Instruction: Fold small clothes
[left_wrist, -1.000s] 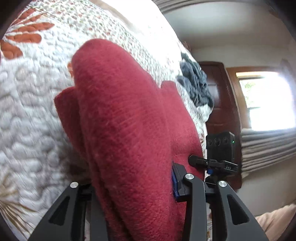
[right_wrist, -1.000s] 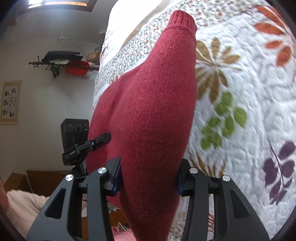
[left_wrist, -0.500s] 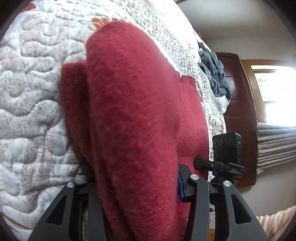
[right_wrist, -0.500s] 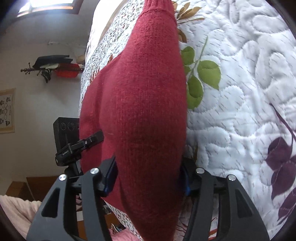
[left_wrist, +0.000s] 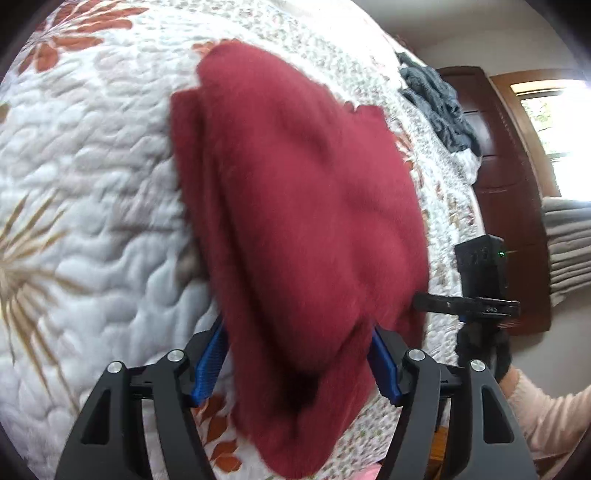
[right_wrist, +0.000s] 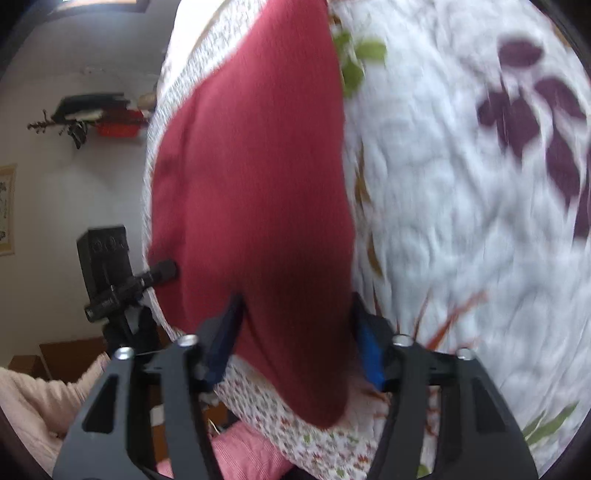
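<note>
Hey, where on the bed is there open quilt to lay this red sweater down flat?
Left of the red sweater, the quilt lies bare between the orange flower print and the tan spray. To its right, bare quilt runs out to the purple leaves. It is crowded toward the far edge, where the grey garment pile sits.

1. The sweater (left_wrist: 295, 206) lies on the quilt (left_wrist: 92, 177), its near edge between the fingers of the left gripper (left_wrist: 295, 365).
2. In the right wrist view, the sweater (right_wrist: 258, 192) passes between the right gripper (right_wrist: 295, 339) fingers — quilt (right_wrist: 461, 221) to its right.
3. A bundled garment (left_wrist: 439, 107) lies on the quilt's far side — well apart from the sweater.
</note>
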